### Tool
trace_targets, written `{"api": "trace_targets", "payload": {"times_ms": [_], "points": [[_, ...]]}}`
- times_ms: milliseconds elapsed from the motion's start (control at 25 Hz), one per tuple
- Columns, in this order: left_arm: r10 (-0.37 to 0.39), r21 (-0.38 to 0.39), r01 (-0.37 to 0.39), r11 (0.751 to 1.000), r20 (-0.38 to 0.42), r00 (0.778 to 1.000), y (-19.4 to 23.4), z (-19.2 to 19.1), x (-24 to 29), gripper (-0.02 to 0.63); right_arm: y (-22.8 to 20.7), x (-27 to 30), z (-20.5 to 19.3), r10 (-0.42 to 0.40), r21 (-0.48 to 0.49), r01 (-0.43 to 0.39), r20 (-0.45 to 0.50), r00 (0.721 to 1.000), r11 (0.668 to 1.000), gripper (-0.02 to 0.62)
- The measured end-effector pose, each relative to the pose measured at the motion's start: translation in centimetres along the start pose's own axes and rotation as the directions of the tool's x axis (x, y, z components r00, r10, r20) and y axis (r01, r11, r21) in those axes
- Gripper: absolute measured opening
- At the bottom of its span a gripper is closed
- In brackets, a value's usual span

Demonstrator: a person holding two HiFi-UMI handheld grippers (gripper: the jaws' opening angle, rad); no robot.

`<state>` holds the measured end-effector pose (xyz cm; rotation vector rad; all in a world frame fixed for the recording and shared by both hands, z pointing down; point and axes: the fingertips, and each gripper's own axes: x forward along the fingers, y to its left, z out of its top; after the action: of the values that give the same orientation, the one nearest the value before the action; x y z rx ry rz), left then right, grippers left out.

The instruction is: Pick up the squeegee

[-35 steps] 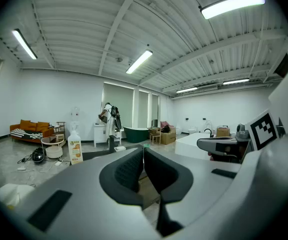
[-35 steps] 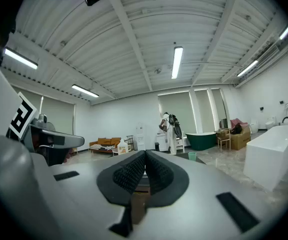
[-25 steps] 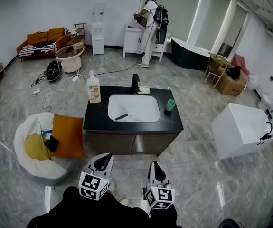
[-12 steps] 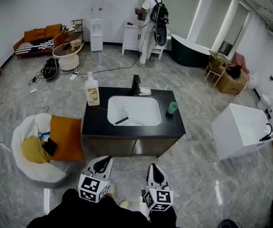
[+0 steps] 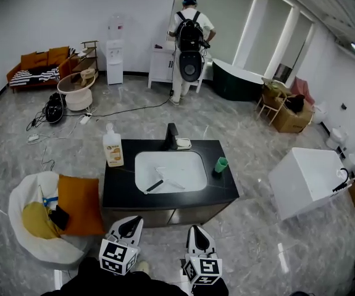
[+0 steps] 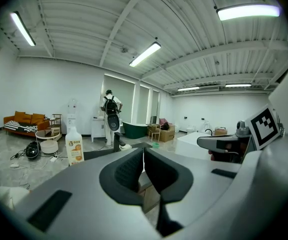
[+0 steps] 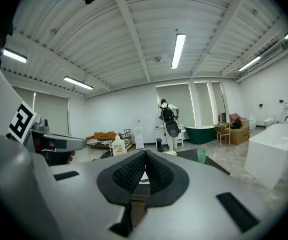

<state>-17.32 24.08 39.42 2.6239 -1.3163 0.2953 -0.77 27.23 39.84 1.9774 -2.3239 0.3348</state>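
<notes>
Left tool (image 6: pixel 144 156) closed, empty, squeegee (image 5: pixel 155 185) in sink (image 5: pixel 186 165) only in head view

Squeegee (image 5: pixel 155 185) — tiny, its blade indistinct

The floor (image 5: pixel 276 227) is polished grey stone, glossy with reflections. The countertop (image 5: pixel 118 190) is smooth black with a dull sheen; the sink basin (image 5: pixel 196 177) in it is glossy white. The bottle (image 5: pixel 112 148) at the countertop's far left corner looks like pale plastic. The left gripper (image 6: pixel 144 151) and right gripper (image 7: pixel 145 156) have matt grey plastic shells and black ribbed pads (image 6: pixel 128 171). The cushion (image 5: pixel 78 196) is orange cloth.
</notes>
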Motion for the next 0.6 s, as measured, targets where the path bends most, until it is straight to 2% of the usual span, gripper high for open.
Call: {"api": "trace_targets", "payload": {"times_ms": [600], "points": [[-0.065, 0.037, 0.064, 0.997, 0.017, 0.998, 5.8, 1.2, 4.1, 0.026, 0.5, 6.7, 0.8, -0.066, -0.001, 0.066, 0.011, 0.998, 0.998, 0.017]]}}
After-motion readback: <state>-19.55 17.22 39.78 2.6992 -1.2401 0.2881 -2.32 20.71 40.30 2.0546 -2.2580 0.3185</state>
